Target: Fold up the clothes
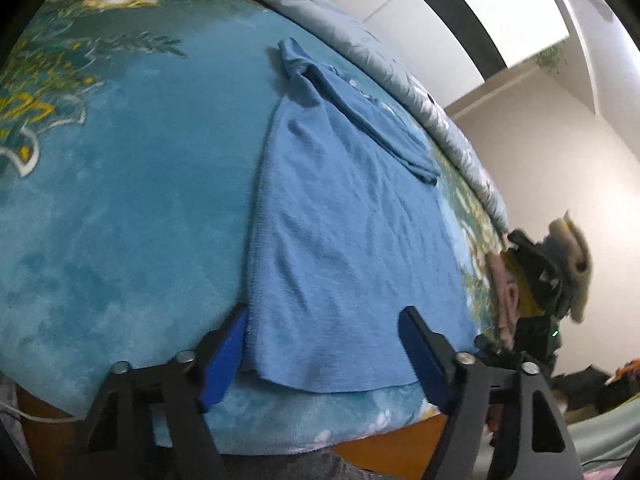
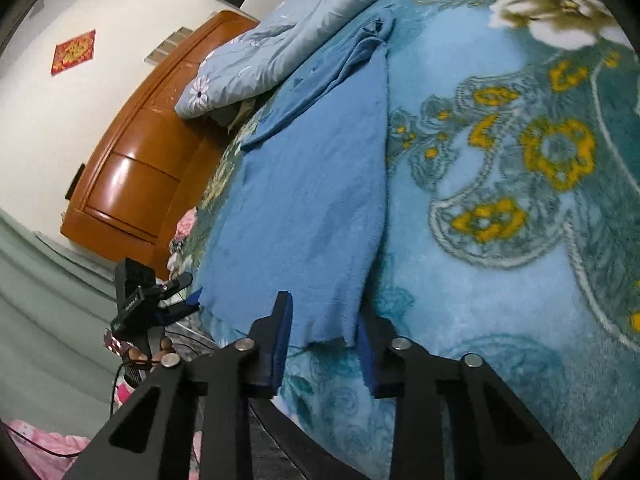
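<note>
- Grippers first: the left gripper (image 1: 324, 356) has its blue-padded fingers spread wide at the near hem of the blue garment (image 1: 344, 216), one finger at the hem's left corner and the other over the cloth near its right side; nothing is pinched between them.
- The right gripper (image 2: 324, 334) is likewise spread, its fingers straddling the other near corner of the garment's hem; whether the pads touch the cloth cannot be told, but they are not closed on it.
- In the right wrist view, the left gripper shows at the hem's far corner, so both tools sit along the same near edge.
- The garment lies flat and lengthwise on the flowered blanket (image 1: 120, 184), its hem close to the bed's near edge and its body running away from the grippers.
- Farther up, a sleeve (image 1: 372, 120) is already folded across the body as a long narrow strip, and the top end looks bunched.
- Beyond it, a pale grey quilt (image 1: 360, 48) is heaped along the far side of the bed, next to a wooden headboard (image 2: 136, 152).
- Judgement: the side folds seem done; what remains is probably to pinch both hem corners and carry the hem up towards the top, perhaps more than once.
</note>
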Demonstrator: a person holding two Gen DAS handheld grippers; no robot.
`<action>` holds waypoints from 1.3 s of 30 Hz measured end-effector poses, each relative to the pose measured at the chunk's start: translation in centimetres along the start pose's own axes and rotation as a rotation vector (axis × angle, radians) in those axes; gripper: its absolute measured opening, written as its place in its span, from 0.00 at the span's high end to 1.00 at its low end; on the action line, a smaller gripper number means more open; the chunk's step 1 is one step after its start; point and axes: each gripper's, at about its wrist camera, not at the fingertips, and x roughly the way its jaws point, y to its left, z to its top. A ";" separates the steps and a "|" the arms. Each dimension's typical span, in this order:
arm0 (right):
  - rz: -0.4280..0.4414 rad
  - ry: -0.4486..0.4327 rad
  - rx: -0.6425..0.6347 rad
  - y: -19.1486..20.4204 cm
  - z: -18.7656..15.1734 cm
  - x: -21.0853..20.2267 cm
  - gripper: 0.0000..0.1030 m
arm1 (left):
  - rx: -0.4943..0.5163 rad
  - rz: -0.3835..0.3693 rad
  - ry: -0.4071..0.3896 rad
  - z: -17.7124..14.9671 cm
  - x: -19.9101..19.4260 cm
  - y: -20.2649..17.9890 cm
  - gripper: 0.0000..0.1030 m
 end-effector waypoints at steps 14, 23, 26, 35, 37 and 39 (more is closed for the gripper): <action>0.079 0.008 0.025 -1.1 1.1 0.6 0.94 | -0.110 -0.005 0.018 -0.1 -0.2 2.6 0.92; 0.341 -0.097 0.080 -0.1 3.7 -1.2 0.95 | -0.188 -0.235 -0.072 1.8 -2.4 2.5 0.95; 0.416 -0.152 0.086 0.6 6.0 -1.7 0.95 | -0.194 -0.304 -0.117 3.8 -3.1 1.7 0.95; 0.348 -0.265 0.054 2.5 15.4 -0.8 0.95 | -0.111 -0.282 -0.201 16.0 -1.0 -3.2 0.95; 0.293 -0.269 0.048 2.6 17.9 0.1 0.95 | -0.110 -0.242 -0.199 18.8 0.4 -3.6 0.95; 0.241 -0.268 0.046 2.6 20.3 1.2 0.95 | -0.117 -0.200 -0.190 21.7 2.3 -3.8 0.95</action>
